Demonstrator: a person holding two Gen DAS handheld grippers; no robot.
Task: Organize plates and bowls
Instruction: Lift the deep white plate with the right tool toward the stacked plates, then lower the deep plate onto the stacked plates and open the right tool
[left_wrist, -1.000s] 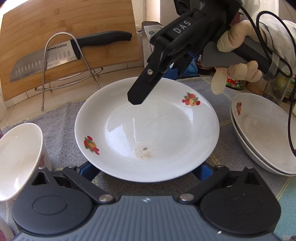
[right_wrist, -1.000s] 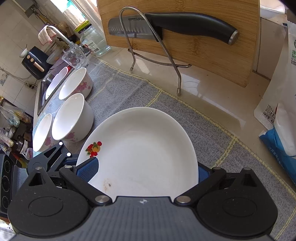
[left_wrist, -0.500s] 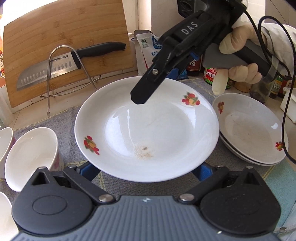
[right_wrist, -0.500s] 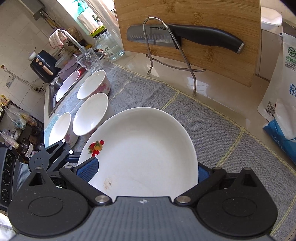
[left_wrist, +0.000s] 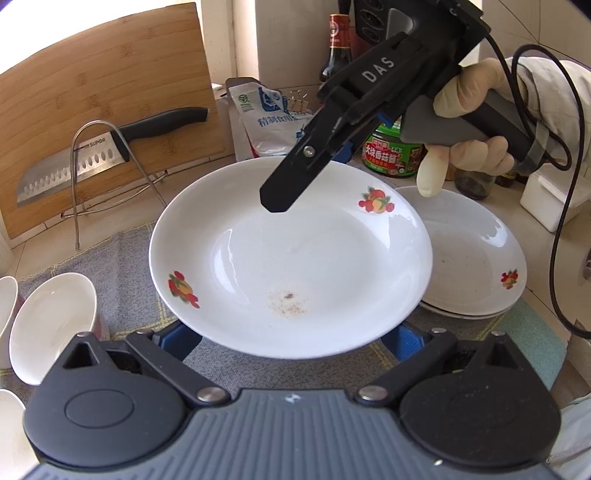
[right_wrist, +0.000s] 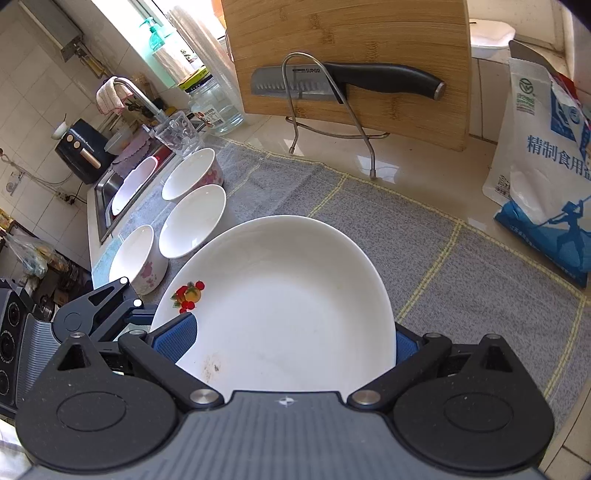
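- Right now your right gripper (right_wrist: 288, 343) is clamped on the rim of the white plate (left_wrist: 291, 258). In the right wrist view one blue pad (right_wrist: 173, 339) lies on the plate's upper face at lower left, and the other shows behind the edge at lower right.
- From the left wrist view, one black finger (left_wrist: 291, 177) of that gripper lies over the plate's far rim, upper centre of the frame. Your gloved hand (left_wrist: 469, 122) holds the handle at upper right.
- Your left gripper (left_wrist: 291, 343) has its jaws spread wide, and both blue pads sit under the plate's near edge. I cannot tell whether they press on it.
- That plate, with fruit prints and a brown speckled stain low in its well, fills the centre of both views and is held above the grey cloth mat (right_wrist: 369, 206).
- At right in the left wrist view, a stack of plates (left_wrist: 469, 258) rests on the mat, partly overlapped by the held plate's right rim.
- Three bowls (right_wrist: 192, 221) stand at left in the right wrist view, close together on the mat.
- Behind them, a knife (right_wrist: 347, 83) rests in a wire rack against a wooden cutting board (right_wrist: 351, 40), top centre.
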